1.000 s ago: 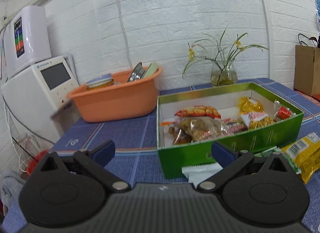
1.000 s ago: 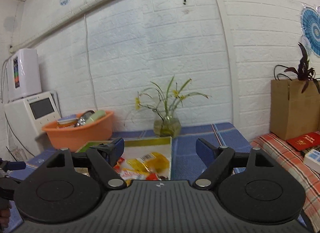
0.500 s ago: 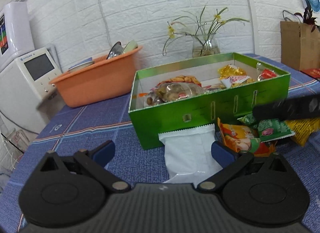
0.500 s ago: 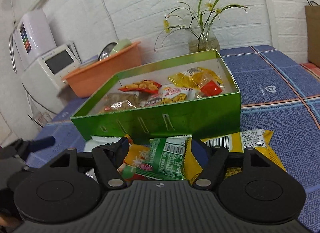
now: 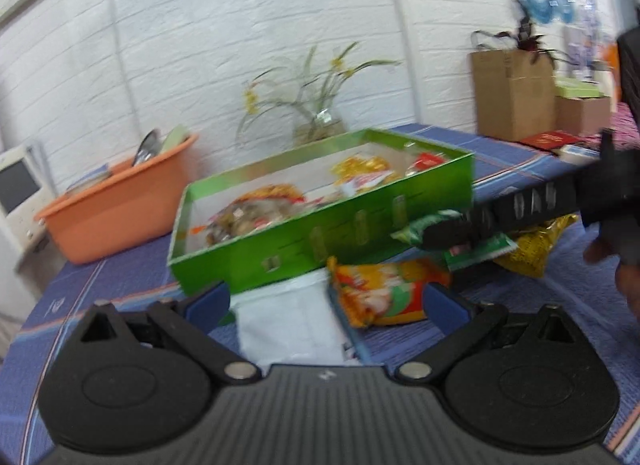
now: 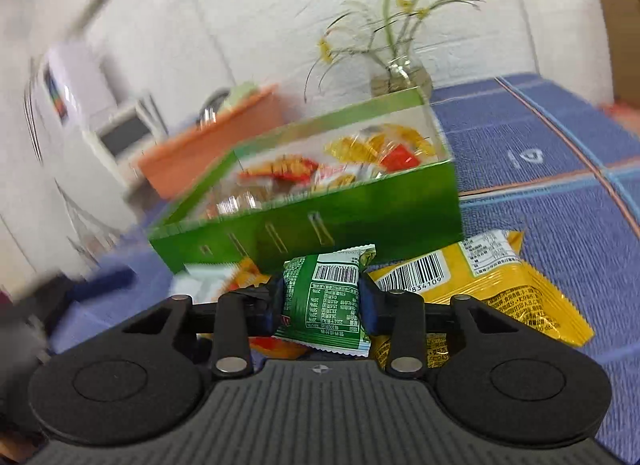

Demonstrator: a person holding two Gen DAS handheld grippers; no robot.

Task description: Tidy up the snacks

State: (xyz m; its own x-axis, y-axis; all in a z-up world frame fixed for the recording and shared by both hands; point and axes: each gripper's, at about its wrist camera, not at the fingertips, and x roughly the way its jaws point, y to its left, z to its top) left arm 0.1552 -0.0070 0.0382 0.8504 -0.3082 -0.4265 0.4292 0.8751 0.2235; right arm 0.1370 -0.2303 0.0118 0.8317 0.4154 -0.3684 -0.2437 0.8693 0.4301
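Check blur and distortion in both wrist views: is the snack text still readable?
Left wrist view: motion blur throughout, green box smeared, fisheye bends the wall. Right wrist view: edges streaked with blur, but the green packet between the closing right gripper is sharp enough that its barcode shows.

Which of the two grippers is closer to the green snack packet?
Right. The right gripper is closing its jaws around the green snack packet; the left gripper hangs open over a white packet, apart from it.
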